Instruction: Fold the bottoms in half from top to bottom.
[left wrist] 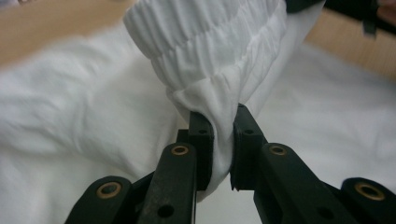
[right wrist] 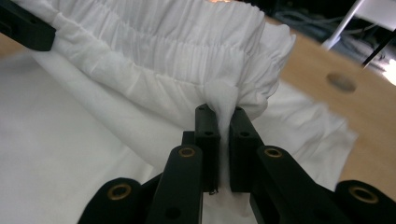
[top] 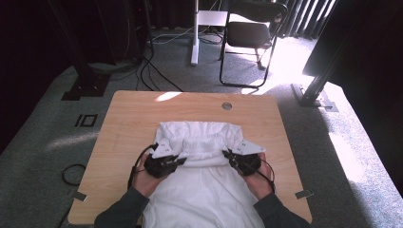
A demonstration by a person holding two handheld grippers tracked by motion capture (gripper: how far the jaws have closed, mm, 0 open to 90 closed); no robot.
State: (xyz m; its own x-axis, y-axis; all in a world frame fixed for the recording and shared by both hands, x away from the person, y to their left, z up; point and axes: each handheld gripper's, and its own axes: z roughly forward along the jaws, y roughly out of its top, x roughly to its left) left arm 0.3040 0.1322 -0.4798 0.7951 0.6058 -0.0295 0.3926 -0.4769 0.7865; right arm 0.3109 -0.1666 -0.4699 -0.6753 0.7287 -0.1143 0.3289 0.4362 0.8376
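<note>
The wooden table (top: 133,114) occupies the centre of the high view, its bare surface visible along the upper edge and both sides. A white garment (top: 204,190) lies flat on it, running from mid-frame down to the bottom edge between the person's forearms; this spread presumably keeps the lower part supported while the upper part is handled. The gathered elastic waistband (top: 199,137) sits at the centre of the frame, folded over toward the person, probably as one stage of a fold. The left gripper (top: 178,160), at centre-left, has its jaws closed tight on a pinch of cloth just below the waistband, seen at the centre of the left gripper view (left wrist: 222,140). The right gripper (top: 228,156), at centre-right, is likewise clamped on a thin fold at the waistband (right wrist: 223,112). Holding the two ends level appears intended to keep the band taut and the fold line straight.
</note>
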